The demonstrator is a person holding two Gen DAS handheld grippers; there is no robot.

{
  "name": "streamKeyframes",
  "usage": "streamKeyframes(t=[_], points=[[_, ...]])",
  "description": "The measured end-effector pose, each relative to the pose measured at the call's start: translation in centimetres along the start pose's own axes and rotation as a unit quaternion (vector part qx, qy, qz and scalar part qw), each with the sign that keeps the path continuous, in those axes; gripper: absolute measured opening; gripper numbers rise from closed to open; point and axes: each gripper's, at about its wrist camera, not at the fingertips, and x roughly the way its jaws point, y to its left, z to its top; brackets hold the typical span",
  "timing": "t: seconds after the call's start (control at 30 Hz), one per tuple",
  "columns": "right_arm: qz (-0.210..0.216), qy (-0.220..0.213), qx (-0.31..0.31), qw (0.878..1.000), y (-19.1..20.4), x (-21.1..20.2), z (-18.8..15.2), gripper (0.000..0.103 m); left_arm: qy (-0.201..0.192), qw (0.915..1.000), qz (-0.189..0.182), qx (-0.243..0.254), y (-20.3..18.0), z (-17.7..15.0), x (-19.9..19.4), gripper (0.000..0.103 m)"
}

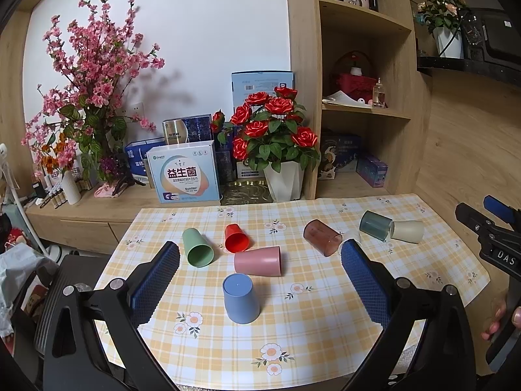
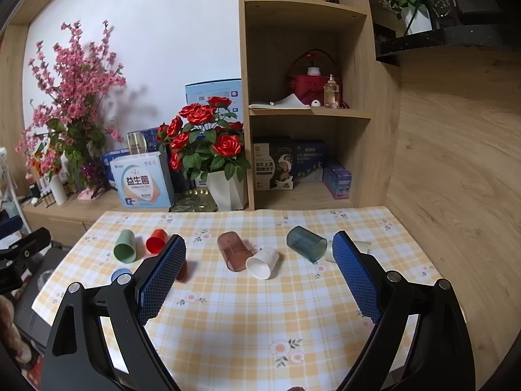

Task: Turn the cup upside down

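Several plastic cups are on the checked tablecloth [image 1: 309, 319]. A blue cup [image 1: 240, 298] stands upside down in front of my open, empty left gripper [image 1: 260, 254]. A pink cup [image 1: 258, 260], a green cup [image 1: 197, 247], a red cup [image 1: 236, 238], a brown see-through cup [image 1: 321, 237], a teal cup [image 1: 375, 225] and a cream cup [image 1: 407, 230] lie on their sides. In the right wrist view my right gripper [image 2: 259, 247] is open and empty, with a white cup [image 2: 263, 262], the brown cup [image 2: 233, 250] and the teal cup [image 2: 306, 243] lying ahead of it.
A white pot of red roses [image 1: 282, 176] and several boxes [image 1: 185, 176] stand on the wooden ledge behind the table. A wooden shelf unit [image 1: 364, 110] rises at the back right. A wood wall [image 2: 456, 169] borders the table's right edge.
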Motion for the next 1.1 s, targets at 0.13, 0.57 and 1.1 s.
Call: streamKeyframes(t=[0.13,0.57,1.1], points=[[-0.003,-0.002,-0.001,1.0,0.02,-0.13,0.01,0.088,0.0,1.0,0.0,0.0,-0.06,0.01,-0.05,0.097],[-0.004,-0.004,-0.001,1.0,-0.37,-0.24,0.22,0.088,-0.004,0.9999,-0.009,0.005,-0.35,0.13,-0.4,0.097],[-0.004,-0.001,0.0,1.0,-0.49,-0.18,0.02,0.088,-0.004,1.0,-0.006,0.002,-0.17,-0.09,-0.37,0.097]])
